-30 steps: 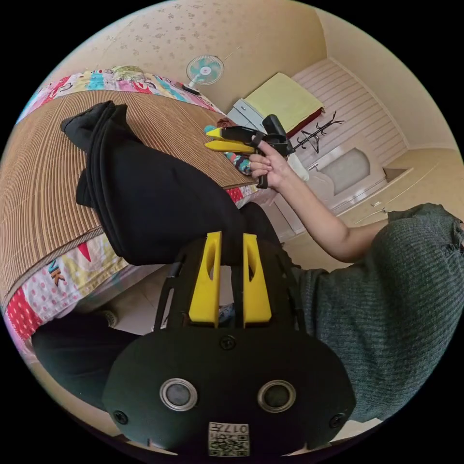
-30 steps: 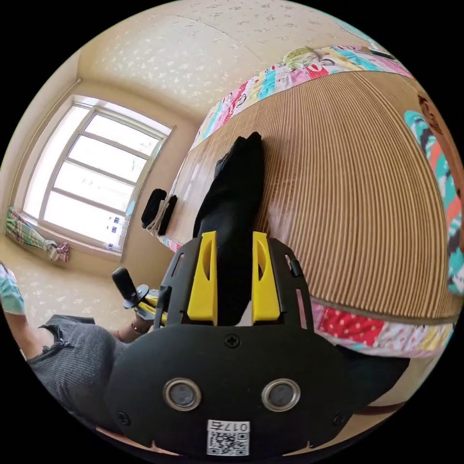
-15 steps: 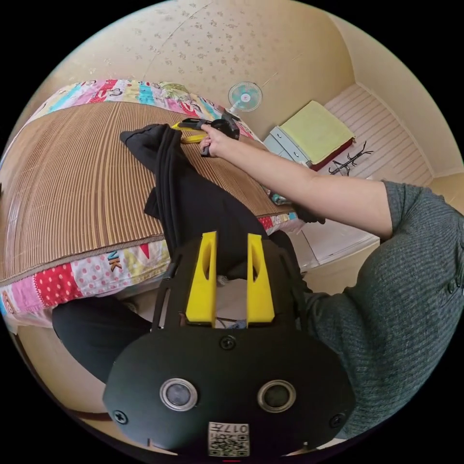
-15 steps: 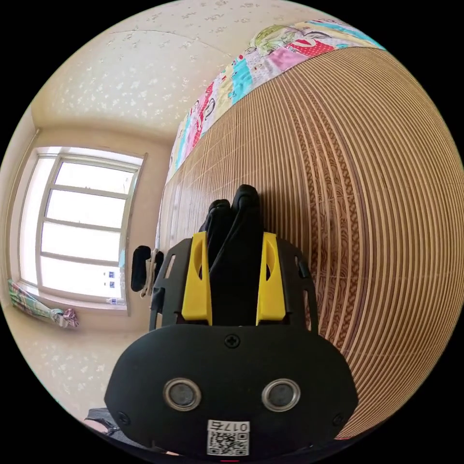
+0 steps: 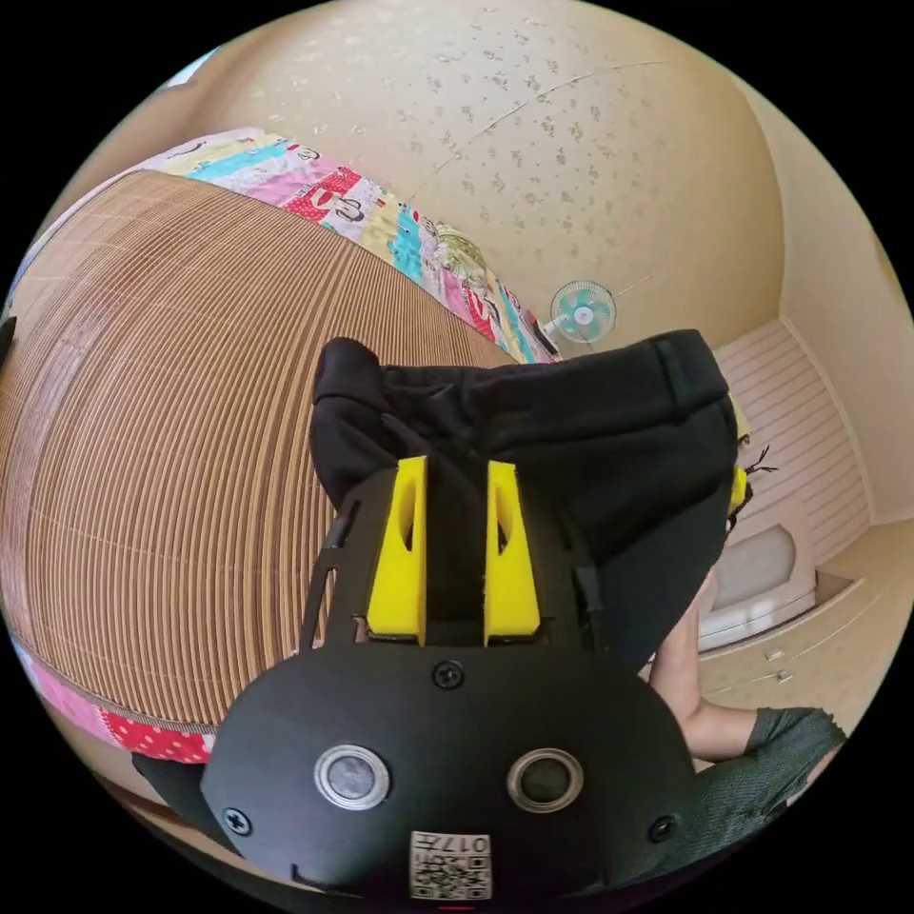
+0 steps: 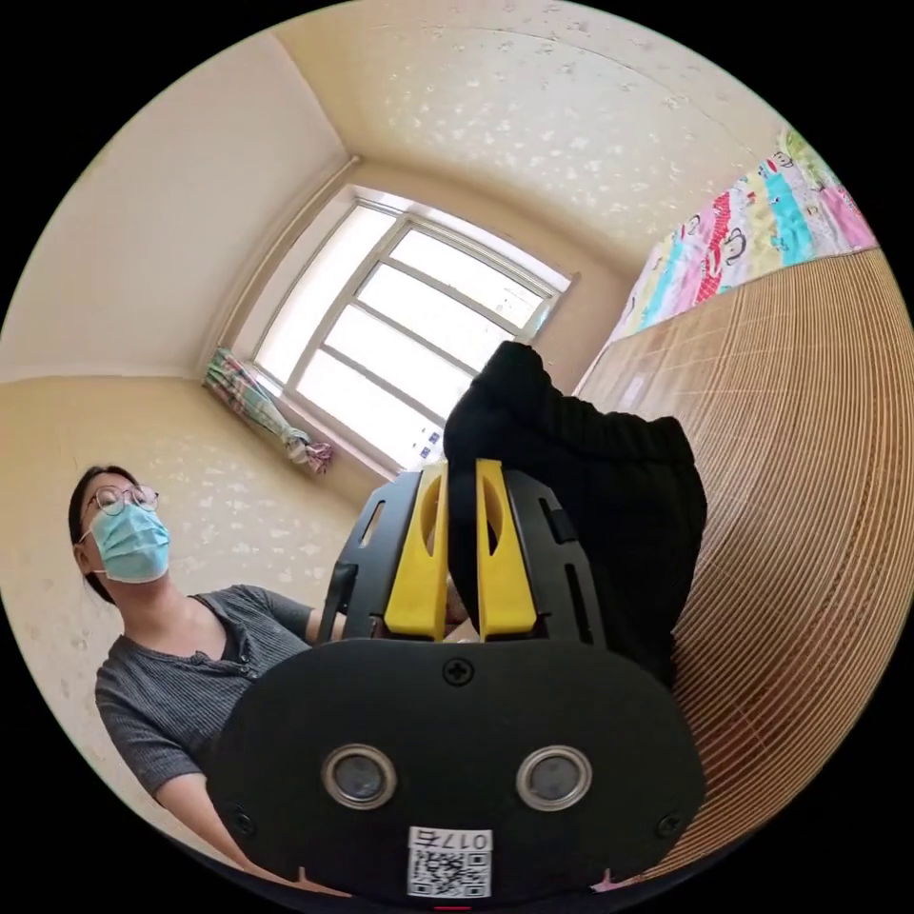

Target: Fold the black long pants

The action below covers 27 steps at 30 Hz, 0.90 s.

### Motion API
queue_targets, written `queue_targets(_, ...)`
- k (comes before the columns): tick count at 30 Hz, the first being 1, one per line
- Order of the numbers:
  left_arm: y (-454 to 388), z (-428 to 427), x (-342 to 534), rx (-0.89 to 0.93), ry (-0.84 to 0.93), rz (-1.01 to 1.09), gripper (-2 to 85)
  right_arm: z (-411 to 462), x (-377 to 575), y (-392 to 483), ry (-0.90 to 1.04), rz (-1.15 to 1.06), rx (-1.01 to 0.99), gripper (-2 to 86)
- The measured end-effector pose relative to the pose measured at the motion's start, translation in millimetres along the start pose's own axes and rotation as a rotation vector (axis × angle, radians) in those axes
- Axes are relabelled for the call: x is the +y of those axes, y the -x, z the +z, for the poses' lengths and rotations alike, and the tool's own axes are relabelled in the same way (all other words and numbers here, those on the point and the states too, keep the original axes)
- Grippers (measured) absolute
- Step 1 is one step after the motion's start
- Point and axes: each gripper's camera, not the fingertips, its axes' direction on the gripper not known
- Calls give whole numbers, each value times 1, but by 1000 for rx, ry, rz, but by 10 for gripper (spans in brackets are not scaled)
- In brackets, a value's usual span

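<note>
Left gripper is clamped on the black pants, which spread toward 1 o'clock above the bamboo mat; a wall fan stands at 12. Right gripper pinches the pants, bunched toward 2 o'clock, with a window at 11 and the person at 8.

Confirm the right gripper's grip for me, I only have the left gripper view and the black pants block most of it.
Observer: In the right gripper view, the right gripper has both jaws pressed on a fold of the black pants.
Operator: What's behind it?
Observer: A large window, with a bundled curtain at its lower corner.
Operator: Is the mat under that side too?
Observer: Yes, the woven mat lies beside the hanging cloth, with the patterned bedsheet beyond it.
</note>
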Motion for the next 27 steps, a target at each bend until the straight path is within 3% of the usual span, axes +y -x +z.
queue_targets(2,-6,-30,20,118,-77,52,11,-20,12,42,-14,-52,14,16)
queue_targets(4,-24,-54,39,116,-102,123,12,-38,22,89,-3,-135,55,14)
queue_targets(6,-40,-74,59,100,-126,188,93,-59,35,148,-18,-246,44,13)
queue_targets(8,-44,-77,69,241,-70,206,159,-67,40,184,-14,-320,-35,13)
queue_targets(11,-55,-74,72,394,-24,203,183,-69,49,241,-25,-468,-189,13)
queue_targets(15,-104,-84,73,387,34,336,222,-72,60,316,-64,-678,-401,16)
queue_targets(20,-165,-101,90,307,61,489,273,-75,57,393,-157,-717,-305,16)
queue_targets(24,-172,-141,98,421,-50,499,275,-79,49,420,-179,-759,-419,16)
queue_targets(27,-185,-214,106,637,-232,555,184,-85,50,448,-202,-808,-419,17)
